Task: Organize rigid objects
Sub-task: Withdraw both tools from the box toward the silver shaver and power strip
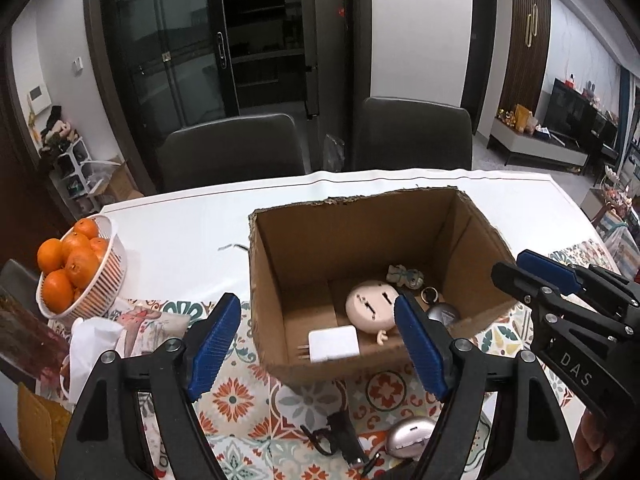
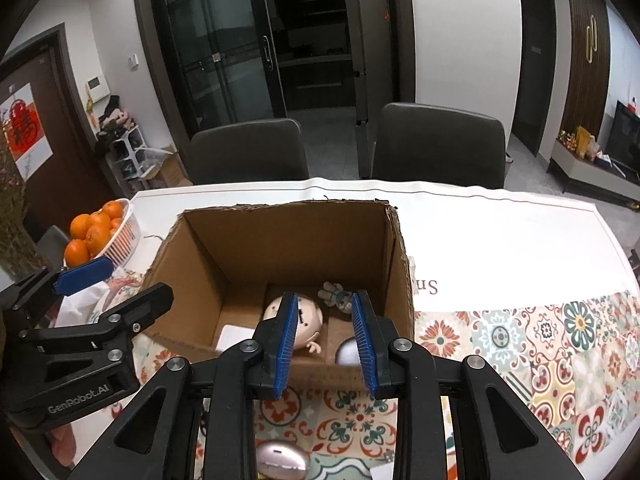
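Cardboard box [image 1: 360, 240] beside orange basket [image 1: 108, 280], left jaws apart and empty, right jaws together, empty.

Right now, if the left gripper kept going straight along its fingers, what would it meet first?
Probably the near wall of the cardboard box, which sits between the left gripper's open, empty fingers. If it cleared the rim, the white charger inside comes next; depth is unclear.

Two grey chairs [image 1: 234, 148], dark glass doors [image 1: 208, 36]
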The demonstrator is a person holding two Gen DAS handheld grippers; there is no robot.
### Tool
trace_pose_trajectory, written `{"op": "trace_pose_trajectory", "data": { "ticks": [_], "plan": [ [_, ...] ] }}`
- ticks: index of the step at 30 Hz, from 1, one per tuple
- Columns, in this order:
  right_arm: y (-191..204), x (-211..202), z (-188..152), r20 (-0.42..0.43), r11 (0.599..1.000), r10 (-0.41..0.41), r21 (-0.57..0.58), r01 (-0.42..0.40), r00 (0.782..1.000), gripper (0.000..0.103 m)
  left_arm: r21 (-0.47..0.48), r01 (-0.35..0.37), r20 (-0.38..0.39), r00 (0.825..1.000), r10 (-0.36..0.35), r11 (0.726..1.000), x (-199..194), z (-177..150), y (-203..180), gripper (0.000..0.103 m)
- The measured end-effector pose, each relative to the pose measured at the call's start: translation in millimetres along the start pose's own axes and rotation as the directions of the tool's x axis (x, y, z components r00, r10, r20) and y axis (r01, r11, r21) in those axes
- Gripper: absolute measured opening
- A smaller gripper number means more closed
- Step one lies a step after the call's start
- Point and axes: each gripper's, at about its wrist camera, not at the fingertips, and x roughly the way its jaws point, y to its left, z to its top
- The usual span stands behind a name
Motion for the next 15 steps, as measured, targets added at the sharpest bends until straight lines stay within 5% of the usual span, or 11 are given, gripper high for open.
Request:
{"op": "trace_pose_trajectory", "data": {
  "ticks": [15],
  "plan": [
    [-5,-48,-47,0.041,0.999,-0.034,-0.007,0.034,0.999,0.036,-0.004,0.036,0.010,0.999,-0.036,0.999,-36,-56,-19,0.081]
  ]
}}
